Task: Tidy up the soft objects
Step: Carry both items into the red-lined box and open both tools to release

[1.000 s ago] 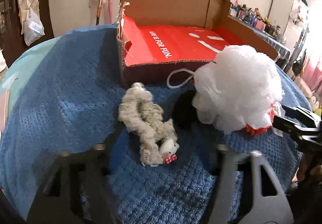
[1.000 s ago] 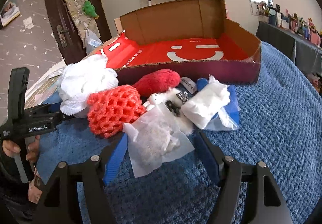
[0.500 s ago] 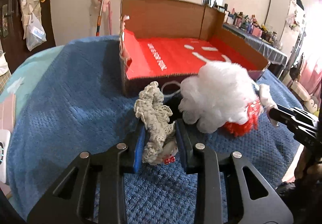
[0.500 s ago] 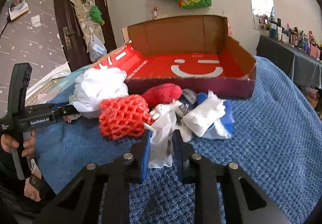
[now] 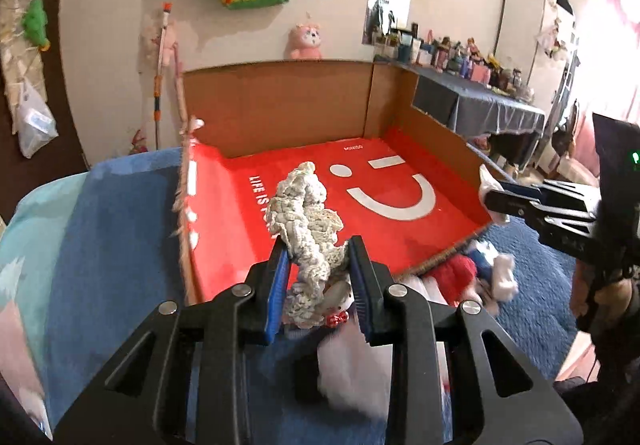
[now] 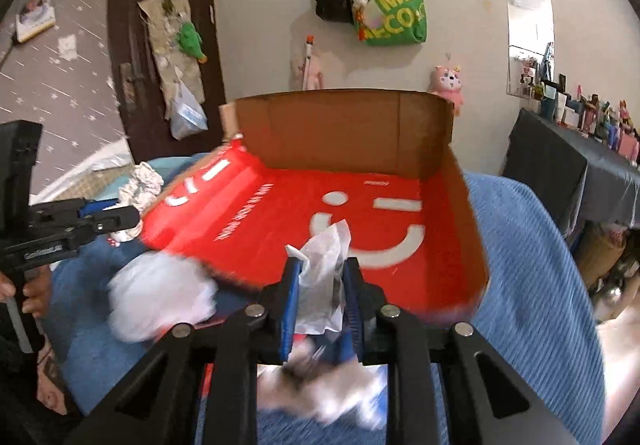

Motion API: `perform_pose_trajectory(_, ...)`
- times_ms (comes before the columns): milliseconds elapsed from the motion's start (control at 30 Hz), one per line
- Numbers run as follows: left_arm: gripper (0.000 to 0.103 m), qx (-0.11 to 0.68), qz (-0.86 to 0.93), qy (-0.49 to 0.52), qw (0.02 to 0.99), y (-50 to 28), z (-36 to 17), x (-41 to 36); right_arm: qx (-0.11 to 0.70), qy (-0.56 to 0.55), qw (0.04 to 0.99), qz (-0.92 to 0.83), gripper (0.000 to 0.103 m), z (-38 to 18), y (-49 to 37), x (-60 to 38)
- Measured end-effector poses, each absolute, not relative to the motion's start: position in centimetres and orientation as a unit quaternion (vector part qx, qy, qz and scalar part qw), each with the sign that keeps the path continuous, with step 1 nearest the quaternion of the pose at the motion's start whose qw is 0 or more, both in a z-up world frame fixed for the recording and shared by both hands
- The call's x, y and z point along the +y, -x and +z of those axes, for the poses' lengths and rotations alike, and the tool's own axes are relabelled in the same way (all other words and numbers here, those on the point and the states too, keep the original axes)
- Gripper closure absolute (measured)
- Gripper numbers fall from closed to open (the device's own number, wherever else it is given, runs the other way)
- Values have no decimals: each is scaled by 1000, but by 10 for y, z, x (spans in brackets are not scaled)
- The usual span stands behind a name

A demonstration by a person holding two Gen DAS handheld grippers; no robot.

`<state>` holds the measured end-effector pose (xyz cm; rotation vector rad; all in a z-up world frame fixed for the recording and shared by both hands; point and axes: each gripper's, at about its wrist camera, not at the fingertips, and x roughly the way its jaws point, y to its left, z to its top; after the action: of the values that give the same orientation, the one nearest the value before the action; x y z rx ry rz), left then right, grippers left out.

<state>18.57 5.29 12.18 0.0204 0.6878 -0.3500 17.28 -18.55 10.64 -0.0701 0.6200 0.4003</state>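
Two views, one landmark: shallow cardboard box [image 5: 320,181] with red smiley-face floor, lying open on blue knitted blanket [image 5: 120,265]. Largest first, everything placed against that box.

Blanket reaching out past box on left and right sides; right stretch bare in right wrist view [image 6: 532,285]. Back and right walls of box standing tall and brown; front edge low; red floor bare [image 6: 360,229].

Loose pile just before front edge: white fluffy puff [image 6: 160,297], blurred, seen properly only from right wrist; red plush piece [image 5: 452,277] and white-and-blue soft bits [image 5: 500,273], clear only from left wrist.

Left gripper [image 5: 320,269] above front-left part of box, clamped on grey-white crocheted toy [image 5: 308,229] with small red bow, toy lifted off blanket and standing up between blue pads. From right wrist, same gripper [image 6: 116,219] seen sideways, beside box's left wall.

Right gripper [image 6: 320,285] at front edge, near middle, pinching crumpled clear plastic packet [image 6: 324,273]. From left wrist, its tips [image 5: 504,201] beside right wall, white scrap showing.
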Motion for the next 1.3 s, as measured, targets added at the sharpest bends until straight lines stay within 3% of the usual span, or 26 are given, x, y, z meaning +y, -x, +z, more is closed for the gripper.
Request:
perform_pose_trajectory(333, 76, 415, -157, -40, 895, -253, 87, 33, 436, 94, 878, 172, 79, 82, -267, -183)
perform_pose_trajectory(533, 76, 446, -155, -43, 881, -264, 70, 31, 476, 128, 856, 157, 79, 66, -287, -179)
perform_pose_trajectory(1133, 75, 465, -156, -46, 870, -266, 56, 31, 506, 147, 835, 162, 77, 53, -304, -175)
perform_pose_trajectory(1300, 69, 464, -157, -46, 871, -266, 56, 31, 507, 149, 833, 164, 75, 52, -304, -175)
